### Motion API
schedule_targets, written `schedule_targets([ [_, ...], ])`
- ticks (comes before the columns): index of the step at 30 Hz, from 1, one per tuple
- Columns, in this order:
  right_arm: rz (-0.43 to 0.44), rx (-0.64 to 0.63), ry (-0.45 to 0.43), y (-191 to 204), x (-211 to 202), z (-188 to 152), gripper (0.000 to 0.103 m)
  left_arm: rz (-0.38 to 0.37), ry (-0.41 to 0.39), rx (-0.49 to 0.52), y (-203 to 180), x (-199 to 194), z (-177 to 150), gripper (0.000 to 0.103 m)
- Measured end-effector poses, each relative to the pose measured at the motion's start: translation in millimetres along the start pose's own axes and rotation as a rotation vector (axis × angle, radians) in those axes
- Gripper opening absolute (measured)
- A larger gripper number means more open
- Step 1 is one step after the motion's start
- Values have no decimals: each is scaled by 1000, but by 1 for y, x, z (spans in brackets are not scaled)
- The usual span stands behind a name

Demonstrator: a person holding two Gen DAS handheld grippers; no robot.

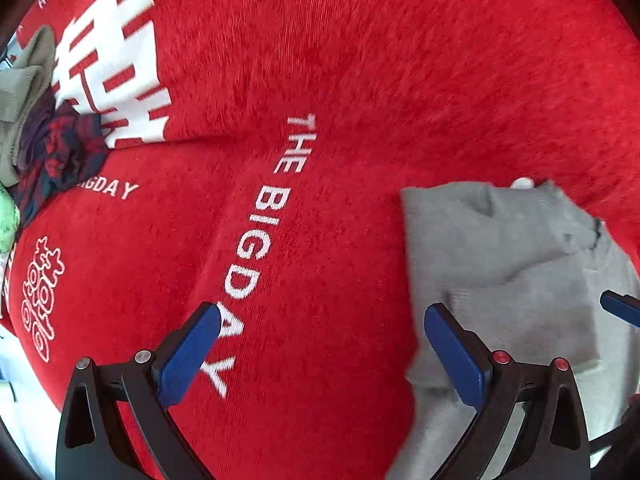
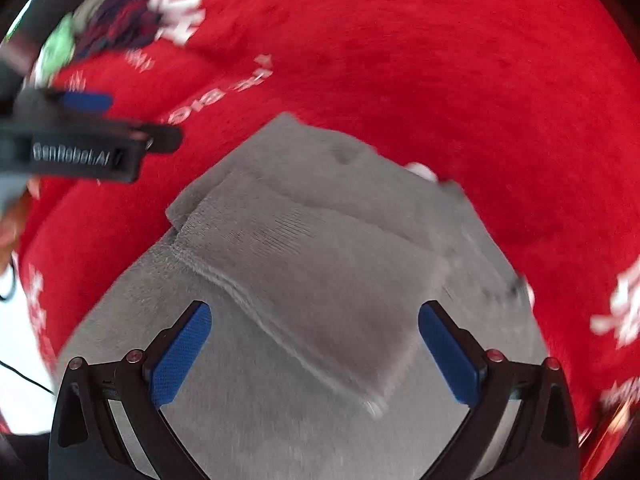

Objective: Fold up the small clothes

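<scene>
Two blue-padded fingers of the left gripper stand wide apart in the left wrist view, holding nothing, with the red plush cloth showing between them; white lettering reading THE BIGDAY runs from about 12 o'clock down toward 6 o'clock across that gap. Its right finger lies over the near edge of the folded grey knit garment, which sits at 3 to 4 o'clock on the red cloth, one flap doubled over the rest. At 9 to 10 o'clock a heap of small clothes rests on the cloth: an olive-grey piece, a dark purple piece and a red-and-navy patterned piece, touching one another, with a pale green scrap just below them at the edge. A blue fingertip of the right gripper pokes in at 3 o'clock, over the grey garment. In the right wrist view, the right gripper also has its fingers spread wide and empty, and the grey garment fills the space between and beyond them, from 6 o'clock up to the centre, its folded upper layer lying aslant with a ribbed edge toward 8 o'clock. The left gripper appears at 9 to 10 o'clock, blurred, above the red cloth and beside the garment; the heap of clothes sits at 11 o'clock, blurred
</scene>
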State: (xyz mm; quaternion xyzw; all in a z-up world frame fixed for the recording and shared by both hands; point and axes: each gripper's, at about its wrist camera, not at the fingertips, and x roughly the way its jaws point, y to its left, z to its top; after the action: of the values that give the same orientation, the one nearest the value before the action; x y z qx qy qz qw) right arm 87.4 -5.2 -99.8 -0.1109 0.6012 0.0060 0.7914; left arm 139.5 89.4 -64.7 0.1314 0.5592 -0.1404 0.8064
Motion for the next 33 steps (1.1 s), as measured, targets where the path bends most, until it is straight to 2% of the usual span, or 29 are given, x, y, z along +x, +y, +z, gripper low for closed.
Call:
schedule_targets([
  [2, -43, -21, 35, 4, 13, 2, 83, 8, 9, 15, -7, 16, 0, 102],
  [3, -17, 20, 47, -3, 18, 1, 43, 19, 14, 26, -11, 23, 1, 102],
  [4, -2, 69, 50, -10, 17, -1, 11, 37, 26, 41, -17, 31, -2, 102],
  [7, 70, 370, -21, -64, 0, -20, 13, 52, 41, 50, -22, 42, -4, 102],
  [9, 87, 605, -66, -109, -9, -45, 13, 51, 48, 39, -20, 44, -3, 102],
  [12, 121, 985, -97, -173, -12, -104, 13, 37, 66, 24, -15, 45, 0, 102],
  [13, 167, 1139, -100, -193, -8, -132, 13, 21, 65, 22, -13, 43, 2, 102],
  [14, 225, 1239, -101, -205, -2, -150, 17, -9, 59, 18, -12, 40, 4, 102],
  [15, 309, 1369, -96, -214, 5, -174, 23, -41, 56, 15, -10, 38, 7, 102],
  [16, 349, 1444, -91, -217, 8, -190, 47, -79, 56, 14, -9, 37, 11, 102],
  [17, 368, 1491, -92, -217, 8, -201, 63, -108, 60, 15, -9, 36, 16, 102],
  [18, 386, 1505, -116, -215, 5, -207, 77, -125, 67, 21, -9, 36, 22, 102],
  [20, 419, 1493, -131, -206, -4, -208, 77, -152, 98, 35, -12, 42, 33, 102],
  [21, 465, 1478, -150, -195, -8, -205, 77, -165, 114, 37, -13, 47, 38, 102],
  [24, 683, 1397, -141, -146, -2, -171, 77, -218, 160, 36, -18, 62, 54, 102],
  [25, 742, 1381, -131, -139, 7, -161, 77, -234, 177, 40, -20, 68, 59, 102],
  [27, 865, 1352, -103, -96, 26, -126, 77, -254, 206, 62, -27, 75, 64, 102],
  [28, 903, 1350, -91, -77, 36, -109, 77, -256, 207, 79, -30, 76, 65, 95],
  [29, 924, 1355, -90, -67, 45, -97, 77, -252, 207, 102, -33, 76, 66, 75],
  [30, 940, 1366, -90, -56, 55, -85, 77, -250, 221, 122, -35, 79, 66, 63],
  [31, 940, 1384, -88, -47, 63, -76, 77, -261, 244, 130, -36, 83, 65, 46],
  [32, 930, 1402, -96, -42, 67, -72, 74, -275, 233, 124, -35, 83, 66, 37],
  [33, 911, 1415, -99, -38, 72, -67, 55, -288, 224, 126, -35, 81, 67, 25],
])
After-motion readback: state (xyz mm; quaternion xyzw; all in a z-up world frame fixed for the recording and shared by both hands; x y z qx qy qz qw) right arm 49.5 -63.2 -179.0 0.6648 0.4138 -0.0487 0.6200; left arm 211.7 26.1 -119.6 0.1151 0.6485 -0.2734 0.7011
